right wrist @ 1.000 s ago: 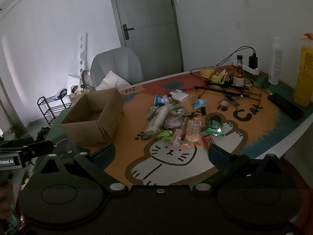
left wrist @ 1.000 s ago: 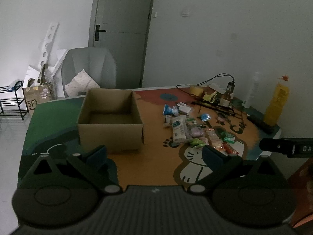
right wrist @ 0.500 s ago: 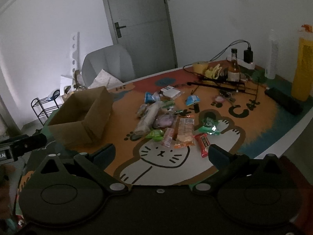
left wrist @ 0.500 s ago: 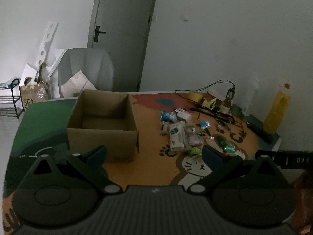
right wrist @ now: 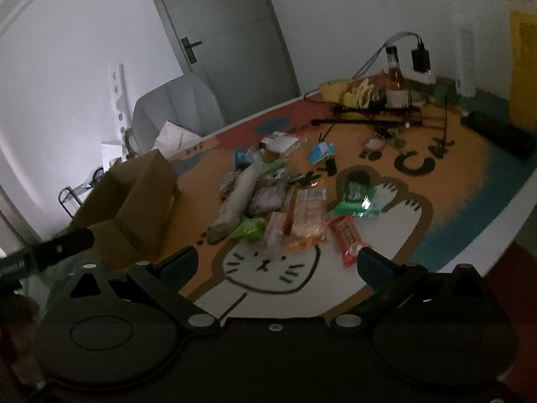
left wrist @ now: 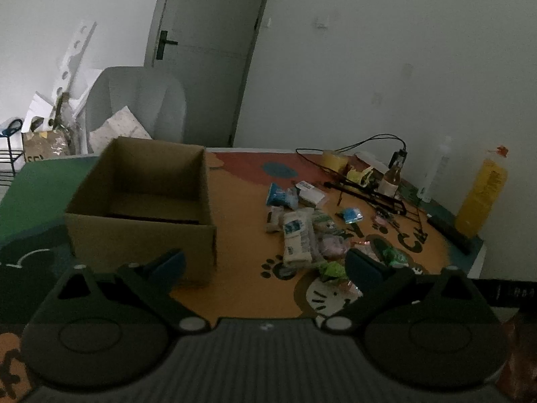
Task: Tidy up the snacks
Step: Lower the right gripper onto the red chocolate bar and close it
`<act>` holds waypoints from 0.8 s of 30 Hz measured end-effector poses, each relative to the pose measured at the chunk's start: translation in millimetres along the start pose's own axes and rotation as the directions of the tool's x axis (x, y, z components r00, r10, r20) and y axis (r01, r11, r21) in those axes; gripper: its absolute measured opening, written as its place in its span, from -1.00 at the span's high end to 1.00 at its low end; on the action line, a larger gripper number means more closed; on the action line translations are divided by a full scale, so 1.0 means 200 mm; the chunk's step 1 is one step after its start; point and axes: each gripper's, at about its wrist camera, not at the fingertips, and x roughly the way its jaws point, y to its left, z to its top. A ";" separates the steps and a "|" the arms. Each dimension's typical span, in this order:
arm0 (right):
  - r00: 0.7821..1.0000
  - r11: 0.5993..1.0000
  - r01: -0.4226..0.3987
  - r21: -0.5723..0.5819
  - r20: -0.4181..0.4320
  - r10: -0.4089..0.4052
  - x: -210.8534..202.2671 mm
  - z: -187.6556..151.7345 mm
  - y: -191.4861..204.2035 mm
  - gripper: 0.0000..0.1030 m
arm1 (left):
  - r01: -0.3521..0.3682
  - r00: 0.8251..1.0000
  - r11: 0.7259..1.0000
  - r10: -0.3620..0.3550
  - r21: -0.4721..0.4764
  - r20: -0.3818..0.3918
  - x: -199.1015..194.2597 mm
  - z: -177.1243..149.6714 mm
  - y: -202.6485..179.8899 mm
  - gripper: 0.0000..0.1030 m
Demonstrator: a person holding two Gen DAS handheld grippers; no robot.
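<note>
Snacks (right wrist: 285, 198) lie in a loose heap at mid-frame in the right wrist view, on the orange part of the cat-print mat (right wrist: 446, 181) covering the bench. In the left wrist view we see the same heap (left wrist: 308, 235) right of centre.

Items we can pick out in the right view:
- long pale packet (right wrist: 240, 194), slanting at the left edge of the heap
- lime-green wrapper (right wrist: 250, 228) at its lower end
- orange cracker pack (right wrist: 307, 215) in the middle
- red bar (right wrist: 349, 238) at lower right, just above the right tool's right finger
- green packet (right wrist: 355, 201) right of the crackers
- small blue packet (right wrist: 322, 152) apart from the heap, toward the upper part of the frame

Box (left wrist: 144, 208): open cardboard, left of centre in the left view, well apart from the heap; we see nothing in the part of its inside that shows. It sits at the left edge in the right view (right wrist: 134, 208).

Left tool (left wrist: 265, 262): fingers spread wide, holding nothing, low in frame above the bench, between box and heap.

Right tool (right wrist: 277, 262): also spread wide and holding nothing, low in frame over the white cat face (right wrist: 265, 268).

A yellow bottle (left wrist: 483, 191) stands at the far right of the left view, with a brown bottle (right wrist: 394, 80) and cables in the upper right of the right view.
</note>
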 end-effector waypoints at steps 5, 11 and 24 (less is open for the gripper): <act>1.000 1.000 0.012 0.025 0.006 -0.012 0.07 0.01 -0.07 -0.99 | 0.021 1.000 1.000 -0.021 0.022 -0.014 0.10 0.01 -0.05 -0.92; 0.999 0.998 0.010 0.061 -0.046 -0.007 0.18 -0.01 -0.16 -0.64 | 0.044 0.998 0.999 -0.042 0.030 -0.053 0.23 0.00 -0.12 -0.72; 0.996 0.997 0.051 0.056 -0.080 -0.047 0.37 -0.02 -0.27 -0.34 | 0.084 0.983 0.996 -0.079 0.025 -0.164 0.56 -0.04 -0.25 -0.21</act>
